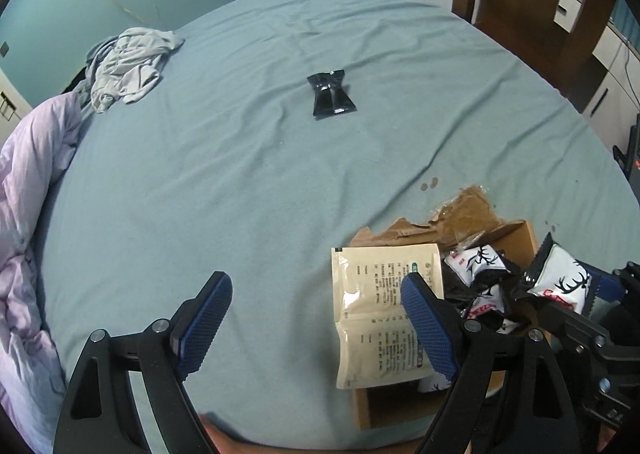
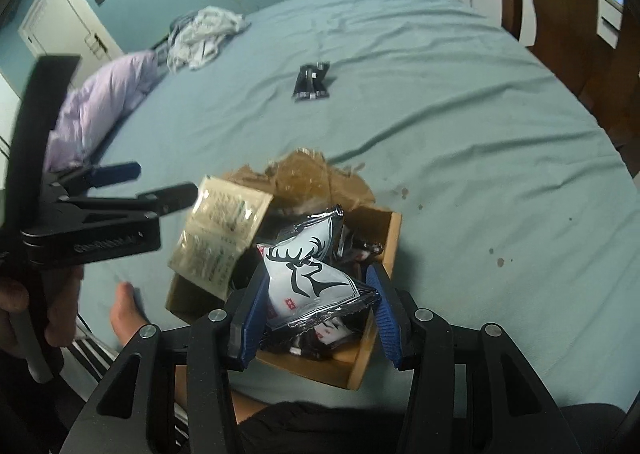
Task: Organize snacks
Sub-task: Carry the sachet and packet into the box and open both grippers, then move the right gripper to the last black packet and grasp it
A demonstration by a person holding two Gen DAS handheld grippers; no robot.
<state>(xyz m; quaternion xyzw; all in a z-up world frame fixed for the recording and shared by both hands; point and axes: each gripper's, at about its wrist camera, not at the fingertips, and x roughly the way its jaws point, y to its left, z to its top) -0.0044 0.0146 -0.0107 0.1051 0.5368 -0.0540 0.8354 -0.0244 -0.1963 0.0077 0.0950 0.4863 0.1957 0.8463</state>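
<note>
Right hand-held gripper clamps a deer-print snack packet just above the cardboard box on the bed, so dropping it in looks next, while the left hand-held gripper gapes empty, free for the black packet lying farther up

A white snack packet printed with a black deer is held tilted above an open cardboard box on the bed. Similar packets and a beige sachet fill it. A black packet lies well apart.

Teal bedsheet — black packet, white deer-print packet, brown box.
</note>
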